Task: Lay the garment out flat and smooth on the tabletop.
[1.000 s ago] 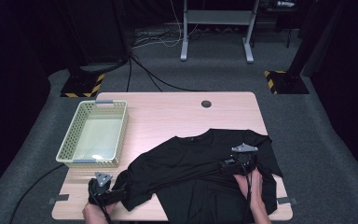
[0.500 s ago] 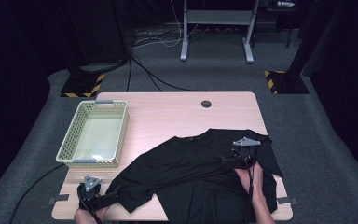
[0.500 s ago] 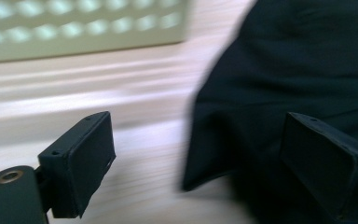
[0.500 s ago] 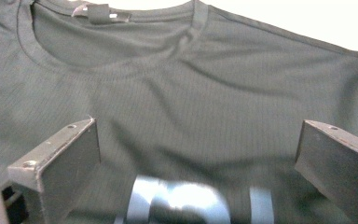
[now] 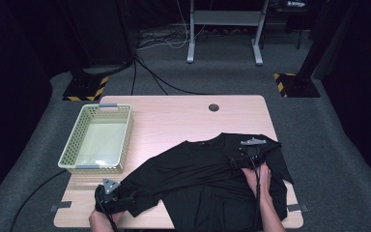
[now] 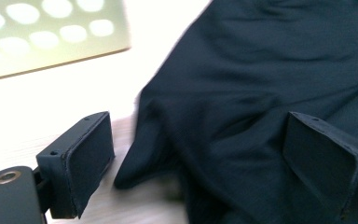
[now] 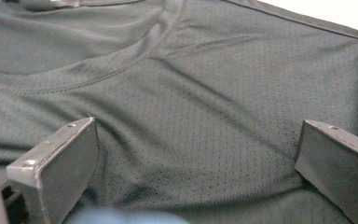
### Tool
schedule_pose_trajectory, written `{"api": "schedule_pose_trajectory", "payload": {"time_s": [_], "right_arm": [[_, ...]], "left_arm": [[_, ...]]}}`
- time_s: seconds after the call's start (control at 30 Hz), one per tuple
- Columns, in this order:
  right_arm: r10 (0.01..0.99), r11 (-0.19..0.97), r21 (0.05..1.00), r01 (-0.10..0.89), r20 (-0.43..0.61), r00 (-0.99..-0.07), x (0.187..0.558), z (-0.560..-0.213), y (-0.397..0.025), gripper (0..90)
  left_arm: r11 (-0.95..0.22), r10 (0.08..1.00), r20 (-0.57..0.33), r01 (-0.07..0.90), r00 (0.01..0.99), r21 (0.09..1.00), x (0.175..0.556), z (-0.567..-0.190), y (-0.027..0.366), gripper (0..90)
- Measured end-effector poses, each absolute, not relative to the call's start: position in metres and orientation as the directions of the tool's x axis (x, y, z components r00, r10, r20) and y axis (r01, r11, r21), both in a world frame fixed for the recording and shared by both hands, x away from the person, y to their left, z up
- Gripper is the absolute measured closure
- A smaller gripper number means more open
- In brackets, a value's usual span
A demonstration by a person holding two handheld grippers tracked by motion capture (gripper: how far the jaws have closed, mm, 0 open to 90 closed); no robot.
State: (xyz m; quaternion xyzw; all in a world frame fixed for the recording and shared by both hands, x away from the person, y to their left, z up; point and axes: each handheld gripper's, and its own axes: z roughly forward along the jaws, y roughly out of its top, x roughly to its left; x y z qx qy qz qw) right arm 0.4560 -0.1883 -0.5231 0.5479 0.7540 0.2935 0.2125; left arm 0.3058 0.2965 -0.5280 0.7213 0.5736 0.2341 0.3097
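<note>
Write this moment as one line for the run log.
left hand-held gripper: open, at sleeve tip | right hand-held gripper: open, over black T-shirt near collar | basket: beside shirt | table

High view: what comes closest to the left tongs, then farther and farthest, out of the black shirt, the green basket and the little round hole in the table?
From the left tongs, at the table's near left corner:
1. Black shirt: its sleeve lies right at the tongs.
2. Green basket: on the table's left side, just beyond them.
3. Round hole: near the far edge, toward the right.
</note>
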Motion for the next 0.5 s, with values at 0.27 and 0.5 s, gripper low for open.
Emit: {"api": "schedule_pose_trajectory", "payload": {"time_s": [0.27, 0.5], "right_arm": [[0.942, 0.260, 0.667, 0.698, -0.018, -0.334, 0.449, -0.517, -0.196, 0.0], [0.928, 0.276, 0.686, 0.674, -0.007, -0.373, 0.420, -0.509, -0.208, 0.0]], "left_arm": [[-0.131, 0.960, -0.065, 0.641, 0.274, 0.756, 0.293, -0.509, 0.289, 9.5], [-0.234, 0.870, -0.128, 0.627, 0.477, 0.743, 0.304, -0.504, 0.221, 9.7]]}}
